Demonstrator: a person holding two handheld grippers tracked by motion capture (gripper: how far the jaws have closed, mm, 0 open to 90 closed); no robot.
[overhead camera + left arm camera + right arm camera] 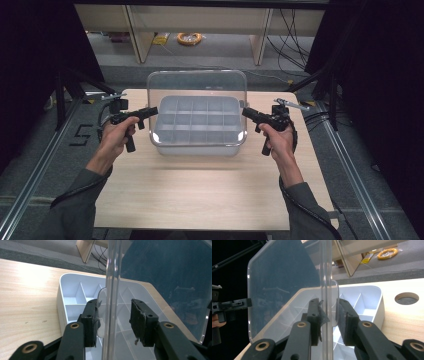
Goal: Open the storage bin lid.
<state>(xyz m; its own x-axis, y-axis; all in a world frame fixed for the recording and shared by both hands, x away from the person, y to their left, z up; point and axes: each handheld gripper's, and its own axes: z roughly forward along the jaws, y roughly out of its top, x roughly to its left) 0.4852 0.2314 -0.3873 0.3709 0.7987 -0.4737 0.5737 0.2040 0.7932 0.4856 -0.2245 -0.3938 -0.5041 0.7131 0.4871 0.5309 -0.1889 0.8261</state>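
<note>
Box: white divided box (197, 125) stands on the table (200, 195), far half.
Lid: clear lid (197, 82) raised nearly upright.
Left hand-held gripper (151, 111): clamped on lid's left edge.
Right hand-held gripper (246, 112): clamped on lid's right edge.
Progress: opening seems nearly done; letting go remains.

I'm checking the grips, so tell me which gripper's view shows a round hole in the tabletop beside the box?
The right gripper. Its view has a round hole in the wooden table next to the white compartment box; the left gripper view shows unbroken wood there.
</note>
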